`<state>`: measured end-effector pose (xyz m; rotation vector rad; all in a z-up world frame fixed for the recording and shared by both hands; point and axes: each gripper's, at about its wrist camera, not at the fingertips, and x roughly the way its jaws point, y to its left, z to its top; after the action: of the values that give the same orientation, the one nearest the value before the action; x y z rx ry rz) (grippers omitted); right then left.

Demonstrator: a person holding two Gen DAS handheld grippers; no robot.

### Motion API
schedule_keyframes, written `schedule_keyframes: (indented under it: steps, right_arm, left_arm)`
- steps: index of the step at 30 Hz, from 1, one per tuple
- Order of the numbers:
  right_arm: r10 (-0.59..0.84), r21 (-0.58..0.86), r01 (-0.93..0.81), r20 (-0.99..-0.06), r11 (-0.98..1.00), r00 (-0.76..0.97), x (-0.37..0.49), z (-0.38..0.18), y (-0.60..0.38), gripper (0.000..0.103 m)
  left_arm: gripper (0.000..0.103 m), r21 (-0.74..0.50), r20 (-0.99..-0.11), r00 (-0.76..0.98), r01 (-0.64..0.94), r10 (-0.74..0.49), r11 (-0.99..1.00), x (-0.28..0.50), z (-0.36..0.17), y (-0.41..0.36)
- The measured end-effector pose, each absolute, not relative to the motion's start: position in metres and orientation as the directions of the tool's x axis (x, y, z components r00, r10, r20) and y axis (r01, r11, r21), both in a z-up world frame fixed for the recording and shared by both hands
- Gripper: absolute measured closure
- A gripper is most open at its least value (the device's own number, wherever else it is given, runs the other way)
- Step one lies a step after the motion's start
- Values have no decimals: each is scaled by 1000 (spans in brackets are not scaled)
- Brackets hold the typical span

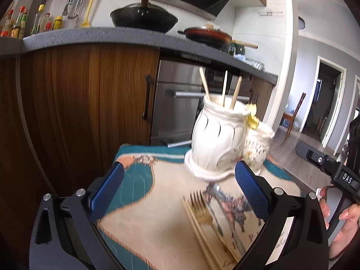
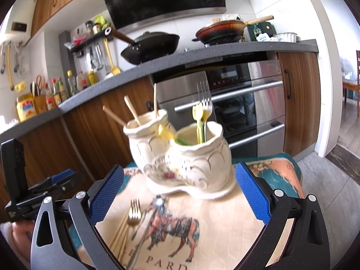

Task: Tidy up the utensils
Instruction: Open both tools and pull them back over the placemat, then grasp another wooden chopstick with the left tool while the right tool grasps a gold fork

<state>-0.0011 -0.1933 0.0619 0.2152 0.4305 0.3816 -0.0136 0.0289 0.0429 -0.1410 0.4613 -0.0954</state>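
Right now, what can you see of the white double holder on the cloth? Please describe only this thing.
The holder looks like glazed cream ceramic: two ribbed pots joined on one flat base, with gold lines and a small flower motif. It stands upright on the cloth. One pot holds three chopsticks; the other holds a metal fork and small yellow and green plastic pieces. Neither hand-held gripper touches it.

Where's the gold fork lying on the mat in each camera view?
Left wrist view: the gold fork lies low and centre-right, tines pointing up, beside the chopsticks.
Right wrist view: the gold fork lies low and left of centre.
Shared landmark: the white double holder beyond it.
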Motion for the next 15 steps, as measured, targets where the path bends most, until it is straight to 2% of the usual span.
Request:
schedule_keyframes:
  steps: [10, 15]
  right_arm:
    - [384, 284, -278, -455, 918, 804, 2, 42, -194, 5]
    - [380, 310, -252, -481, 917, 790, 8, 37, -198, 5]
  left_arm:
    - [6, -148, -548, 835, -39, -49, 988, -19, 18, 40]
    - [6, -73, -601, 799, -69, 11, 995, -18, 9, 39]
